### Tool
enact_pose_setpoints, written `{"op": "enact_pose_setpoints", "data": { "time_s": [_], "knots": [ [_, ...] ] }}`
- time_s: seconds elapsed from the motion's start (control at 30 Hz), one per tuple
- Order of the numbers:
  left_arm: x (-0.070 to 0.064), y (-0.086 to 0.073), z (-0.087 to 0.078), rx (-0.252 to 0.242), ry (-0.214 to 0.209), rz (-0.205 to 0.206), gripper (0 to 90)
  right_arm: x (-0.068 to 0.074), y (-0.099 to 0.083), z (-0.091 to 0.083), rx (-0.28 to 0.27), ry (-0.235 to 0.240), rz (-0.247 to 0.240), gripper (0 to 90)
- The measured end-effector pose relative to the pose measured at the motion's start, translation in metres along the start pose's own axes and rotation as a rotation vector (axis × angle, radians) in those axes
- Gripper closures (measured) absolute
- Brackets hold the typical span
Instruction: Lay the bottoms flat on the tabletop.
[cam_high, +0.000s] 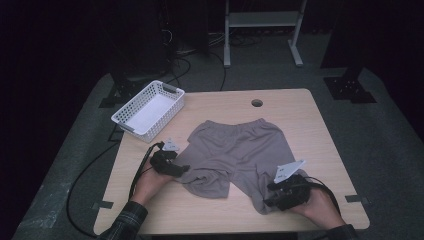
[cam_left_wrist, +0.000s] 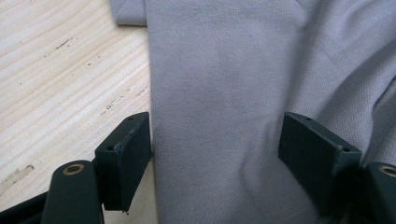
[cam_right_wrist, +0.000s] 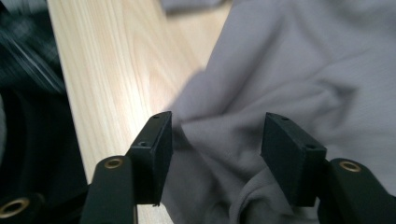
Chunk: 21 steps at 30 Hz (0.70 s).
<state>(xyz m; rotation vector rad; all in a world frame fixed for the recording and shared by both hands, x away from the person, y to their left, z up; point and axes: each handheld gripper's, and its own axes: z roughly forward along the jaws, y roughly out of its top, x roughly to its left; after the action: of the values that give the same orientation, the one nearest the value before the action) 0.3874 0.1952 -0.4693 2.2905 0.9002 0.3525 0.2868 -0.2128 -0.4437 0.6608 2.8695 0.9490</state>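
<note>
- A pair of grey shorts lies spread at the centre of the high view on a light wooden table, waistband toward the top of the frame and both legs pointing toward the bottom.
- The left gripper sits at the lower left of the shorts, at the outer edge of the leg on that side, held by a hand that comes in from the bottom edge in a plaid sleeve.
- In the left gripper view the jaws stand wide apart, one at the lower left and one at the lower right of the frame, with a flat band of the grey fabric running between them; bare tabletop fills the upper left.
- The right gripper rests at the lower right of the shorts, on the bunched hem of the other leg, with its grey three-cornered plate uppermost.
- In the right gripper view the jaws are likewise spread, with rumpled cloth lying between them and not pinched; the wood of the table shows in the upper left.
- A white plastic basket stands at the upper left corner of the table, well apart from the shorts.
- A round hole shows in the tabletop near its far edge, above the waistband.
</note>
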Motion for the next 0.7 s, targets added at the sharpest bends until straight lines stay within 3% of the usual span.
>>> {"op": "enact_pose_setpoints", "data": {
  "time_s": [0.1, 0.23, 0.33, 0.4, 0.5, 0.6, 0.7],
  "knots": [
    [0.0, 0.0, 0.0, 0.0, 0.0, -0.001, 24.9, 0.001, 0.0, 0.013, 0.055, -0.005, -0.026, 59.5],
    [-0.001, 0.0, 0.0, -0.002, 0.002, 0.004, 25.0, -0.002, 0.005, 0.018, 0.051, -0.024, -0.041, 78.5],
    [-0.001, 0.0, 0.001, -0.003, -0.001, 0.003, 24.9, -0.005, 0.01, 0.021, 0.034, -0.022, -0.032, 82.2],
    [0.0, 0.0, 0.001, -0.002, -0.001, 0.007, 24.9, -0.008, 0.016, 0.021, -0.002, -0.016, -0.012, 82.3],
    [0.0, 0.0, 0.001, -0.002, -0.001, 0.006, 24.9, -0.012, 0.03, 0.015, -0.079, -0.045, 0.019, 82.4],
    [0.0, 0.001, 0.001, -0.001, -0.001, 0.007, 24.9, -0.019, 0.045, 0.013, -0.13, -0.111, 0.04, 82.7],
    [0.0, 0.001, 0.001, -0.002, -0.001, 0.008, 25.0, -0.03, 0.06, 0.017, -0.182, -0.146, 0.076, 82.7]
  ]
}}
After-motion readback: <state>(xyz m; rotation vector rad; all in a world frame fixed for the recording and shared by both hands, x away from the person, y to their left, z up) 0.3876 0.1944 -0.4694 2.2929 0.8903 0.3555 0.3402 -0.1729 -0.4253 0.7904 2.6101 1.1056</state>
